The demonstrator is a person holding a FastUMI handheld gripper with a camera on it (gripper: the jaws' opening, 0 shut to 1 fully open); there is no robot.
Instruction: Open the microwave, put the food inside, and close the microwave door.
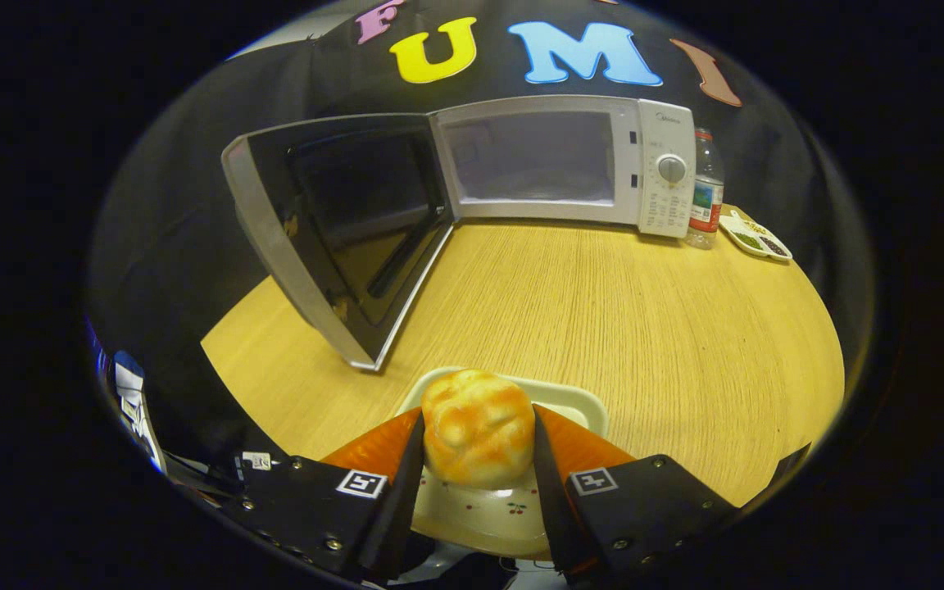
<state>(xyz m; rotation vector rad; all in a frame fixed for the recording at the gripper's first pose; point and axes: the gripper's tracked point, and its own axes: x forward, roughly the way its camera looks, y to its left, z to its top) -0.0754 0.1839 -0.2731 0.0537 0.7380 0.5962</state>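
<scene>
You are working in a staged booth dressed as a kitchen corner, not a real home; the black cloth wall [193, 205] hangs straight behind a single wood-grain table [644, 328] and closes off everything else. The kitchen part is told by a white microwave [562, 160] at the table's far edge, its door [341, 229] swung wide open; by a water bottle [706, 201] just beside it; by a small divided dish [755, 236] near the bottle; and by the bun [478, 426] over a plate [570, 397], which your gripper's [478, 447] fingers press from both sides.
</scene>
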